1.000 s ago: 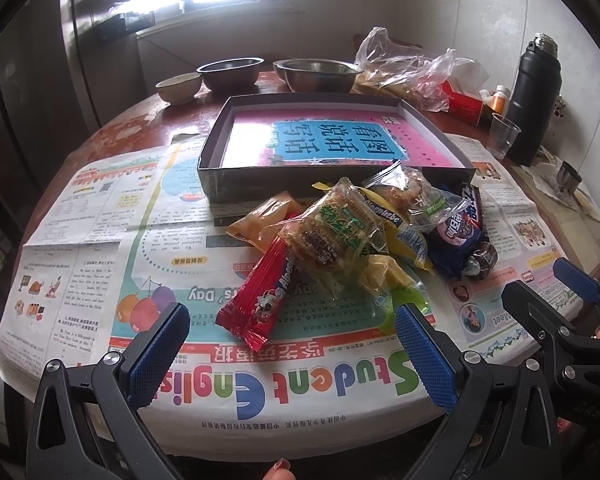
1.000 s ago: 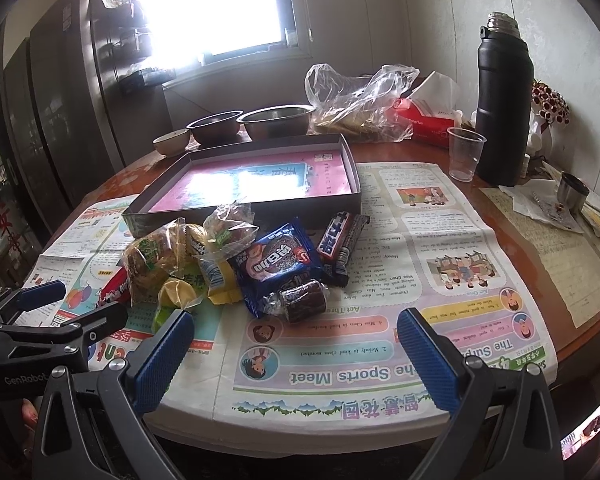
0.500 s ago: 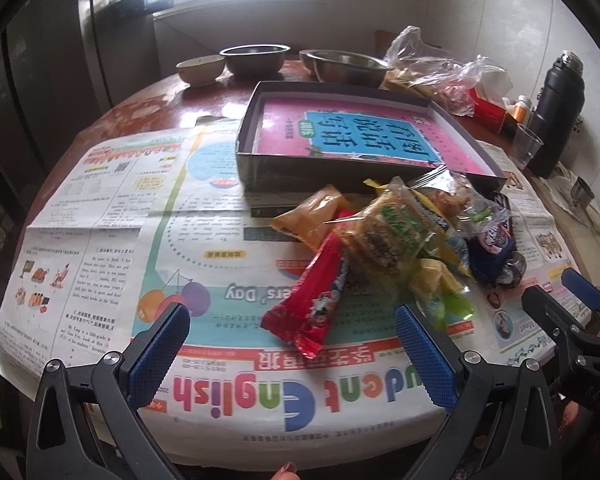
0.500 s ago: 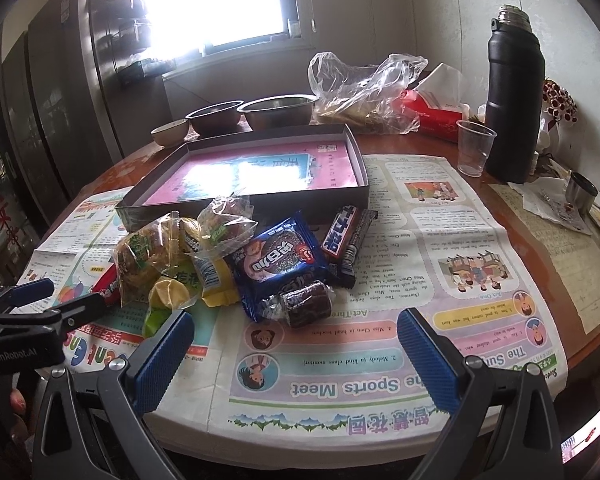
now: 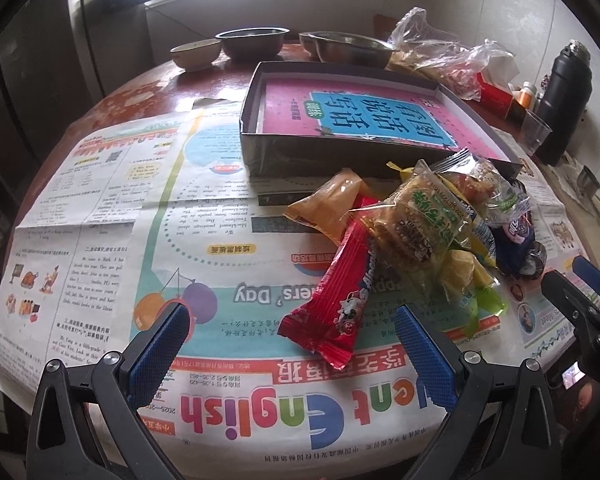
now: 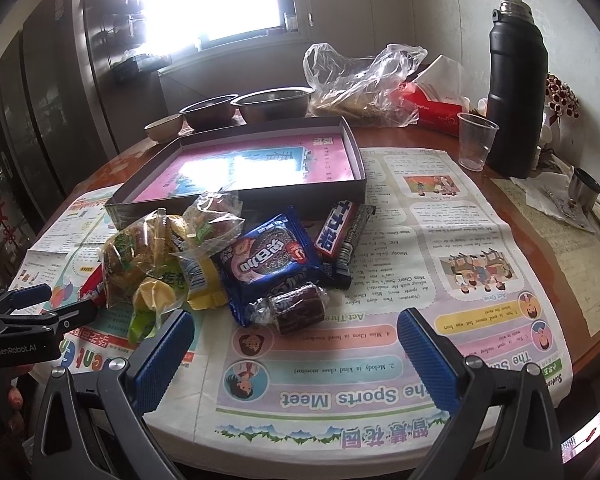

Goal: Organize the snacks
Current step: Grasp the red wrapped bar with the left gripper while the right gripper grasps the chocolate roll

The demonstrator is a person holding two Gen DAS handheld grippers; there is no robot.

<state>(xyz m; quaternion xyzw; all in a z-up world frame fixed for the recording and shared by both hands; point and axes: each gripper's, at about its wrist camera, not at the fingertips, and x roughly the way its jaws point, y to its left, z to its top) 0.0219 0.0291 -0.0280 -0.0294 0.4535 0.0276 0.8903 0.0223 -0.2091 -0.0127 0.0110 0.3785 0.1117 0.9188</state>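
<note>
1. The snack pile (image 5: 428, 240) lay on the newspaper on the desk (image 5: 140, 92), just in front of the near wall of the shallow box (image 5: 300, 152); no snack was in the box yet.
2. Handling, by my judgement: all packs looked light, w/ thin crinkly film, slippery and soft. The clear biscuit pack (image 5: 424, 216) is prob. fragile, so no hard squeeze.
3. The red bar (image 5: 336, 300) looked stiffer and lay at the edge of the pile; best hold is across its narrow width, near the middle.
4. The left gripper (image 5: 292, 344) had its fingers wide apart, empty; the red bar's near end lay between them, not touching.
5. The right gripper (image 6: 296, 348) was also spread, empty; the dark round-cake pack (image 6: 296, 308) lay just ahead of its gap and the blue cookie pack (image 6: 268, 260) behind that.
</note>
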